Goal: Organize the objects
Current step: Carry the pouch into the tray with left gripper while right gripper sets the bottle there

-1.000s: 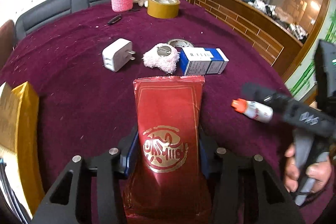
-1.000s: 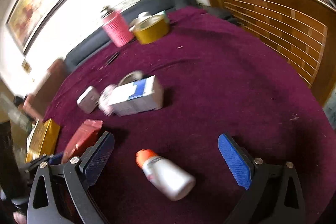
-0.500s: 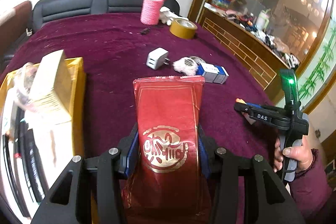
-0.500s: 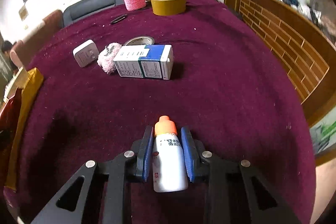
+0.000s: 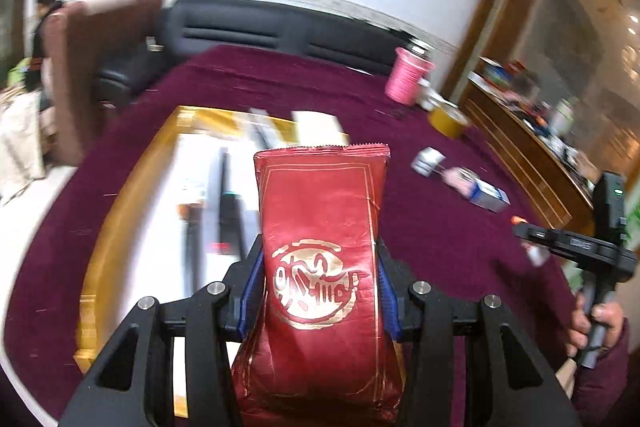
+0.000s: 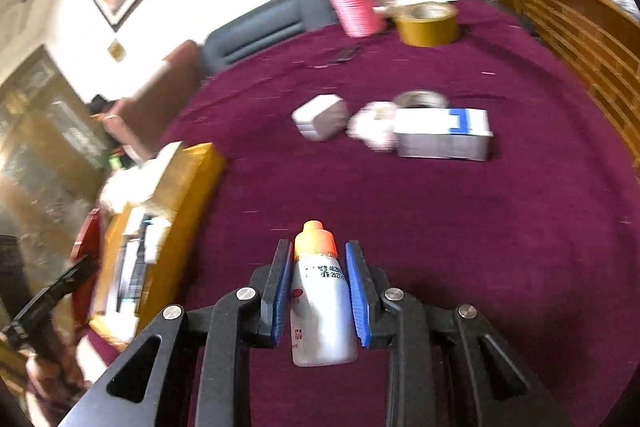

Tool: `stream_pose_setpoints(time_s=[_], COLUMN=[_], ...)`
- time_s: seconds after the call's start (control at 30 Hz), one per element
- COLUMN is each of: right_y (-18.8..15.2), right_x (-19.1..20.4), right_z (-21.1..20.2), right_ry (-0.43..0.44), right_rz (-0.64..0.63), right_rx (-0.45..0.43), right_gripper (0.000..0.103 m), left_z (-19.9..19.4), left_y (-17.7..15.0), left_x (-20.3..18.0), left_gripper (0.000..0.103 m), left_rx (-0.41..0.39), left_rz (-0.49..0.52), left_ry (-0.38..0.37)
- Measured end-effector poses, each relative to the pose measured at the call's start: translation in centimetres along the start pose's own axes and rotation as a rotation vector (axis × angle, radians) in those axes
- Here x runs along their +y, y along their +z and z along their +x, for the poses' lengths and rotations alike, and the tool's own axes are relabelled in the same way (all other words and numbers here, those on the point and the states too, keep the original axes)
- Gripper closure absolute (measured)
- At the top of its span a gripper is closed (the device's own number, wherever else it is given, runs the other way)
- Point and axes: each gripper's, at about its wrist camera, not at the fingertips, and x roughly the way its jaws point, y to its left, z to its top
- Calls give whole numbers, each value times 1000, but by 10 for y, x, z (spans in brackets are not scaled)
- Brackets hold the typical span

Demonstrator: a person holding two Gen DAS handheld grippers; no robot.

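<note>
My left fingers (image 5: 320, 291) clamp the red pouch (image 5: 322, 267) over the gold box (image 5: 120, 195), while my right fingers (image 6: 318, 291) clamp the bottle (image 6: 320, 303).

Red gold-printed pouch (image 5: 320, 247); orange-capped white bottle (image 6: 322, 303); maroon tablecloth (image 6: 480, 227).

Above the surface (image 6: 460, 227), the left gripper (image 5: 319, 291) is clamped on a red packet (image 5: 320, 247), while the right gripper's (image 6: 320, 287) fingers (image 6: 280, 291) are pressed against a small bottle (image 6: 320, 303).
</note>
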Motion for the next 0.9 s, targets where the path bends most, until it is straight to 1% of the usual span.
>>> stream_pose_setpoints(time_s=[0.07, 0.2, 0.23, 0.3, 0.47, 0.6, 0.9], right_y=[1, 3, 3, 1, -5, -14, -37], right_x=[22, 69, 78, 100, 143, 170, 201], right_z=[7, 32, 38, 52, 84, 107, 145], right_ry=[51, 145, 156, 175, 179, 168, 108], right_rz=[-16, -44, -53, -72, -124, -162, -242], right_rx=[15, 73, 86, 116, 169, 209, 283], right_gripper=[74, 74, 74, 74, 73, 73, 73], left_z=[-5, 0, 2, 4, 17, 22, 36], left_y=[-1, -4, -5, -6, 0, 1, 4], left_x=[23, 54, 62, 72, 90, 98, 91], left_gripper=[56, 56, 56, 56, 56, 55, 52], left_rx=[-2, 22, 28, 32, 35, 45, 65], left_rz=[-32, -64, -68, -71, -55, -56, -14], left_ry=[48, 123, 142, 157, 196, 179, 197])
